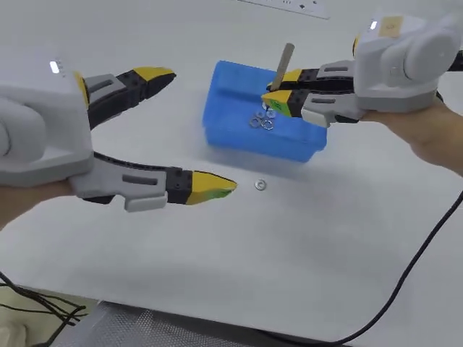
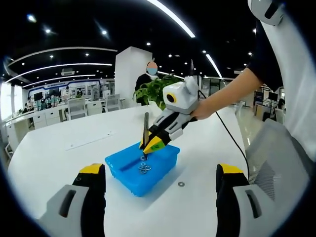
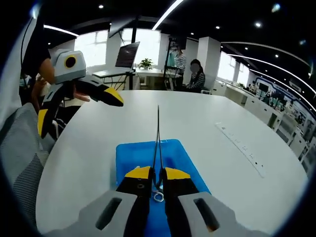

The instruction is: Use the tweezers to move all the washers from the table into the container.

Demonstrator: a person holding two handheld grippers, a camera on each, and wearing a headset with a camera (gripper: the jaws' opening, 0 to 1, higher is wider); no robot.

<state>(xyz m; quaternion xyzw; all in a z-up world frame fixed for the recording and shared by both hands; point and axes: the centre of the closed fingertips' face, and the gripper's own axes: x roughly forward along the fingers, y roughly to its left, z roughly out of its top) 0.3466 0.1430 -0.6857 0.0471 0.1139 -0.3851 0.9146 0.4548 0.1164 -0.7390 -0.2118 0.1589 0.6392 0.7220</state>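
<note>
One washer point(image 1: 260, 185) lies on the white table point(image 1: 217, 260), just in front of the blue container point(image 1: 260, 148) and not touching it. Several more washers point(image 1: 262, 119) sit bunched together on the container's floor.

The right gripper point(image 1: 276, 100) reaches in from the right, over the container, with its yellow tips pointing left and slightly down. The right hand point(image 1: 427, 130) holds it with the arm stretched out. Its jaws are pressed together on the tweezers point(image 1: 286, 58). These stand nearly upright, with the top end above the jaws and the points down among the washers in the container. Whether the points have a washer between them cannot be told.

The left gripper point(image 1: 201, 130) is held level at the left, above the table. It is aimed at the container, with its jaws spread wide and nothing between them. The loose washer lies just beyond the tip of its nearer jaw.
</note>
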